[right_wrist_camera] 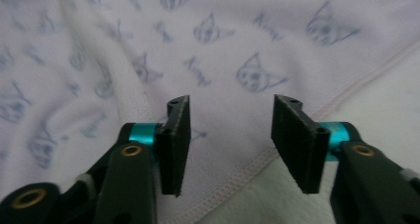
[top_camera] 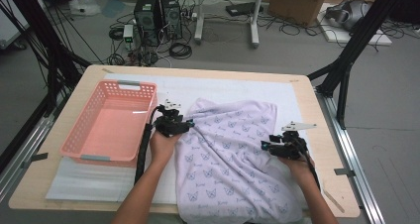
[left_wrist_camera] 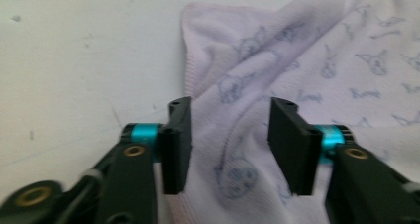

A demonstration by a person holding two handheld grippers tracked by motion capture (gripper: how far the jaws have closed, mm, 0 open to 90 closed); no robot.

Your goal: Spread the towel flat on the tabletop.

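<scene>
A soft pale purple cloth with little blue cat faces printed on it [top_camera: 233,154] lies spread and a bit crumpled on the white mat [top_camera: 237,87] in the middle of the wooden table [top_camera: 89,75], and its near end hangs over the table edge at 6 o'clock. The person's left gripper [top_camera: 189,123] sits at the cloth's edge at about 9 o'clock, and in the left gripper view its two black jaws stand wide apart over the stitched hem, with nothing pinched between them. The right gripper [top_camera: 263,145] is at the cloth's other edge at about 3 o'clock, and in the right gripper view its jaws are also spread apart above the hem, holding nothing. I think the step in hand is getting a grip on both side edges, maybe to fold or lift the cloth. Next, each gripper would need to dip down so one jaw slides under the hem, then squeeze. A pink plastic basket with holes in its sides [top_camera: 84,130] stands empty at 9 o'clock, just beside the left hand. The hanging end of the cloth is cut off at the bottom of the high view, and I cannot tell if the jaws already touch the cloth.
</scene>
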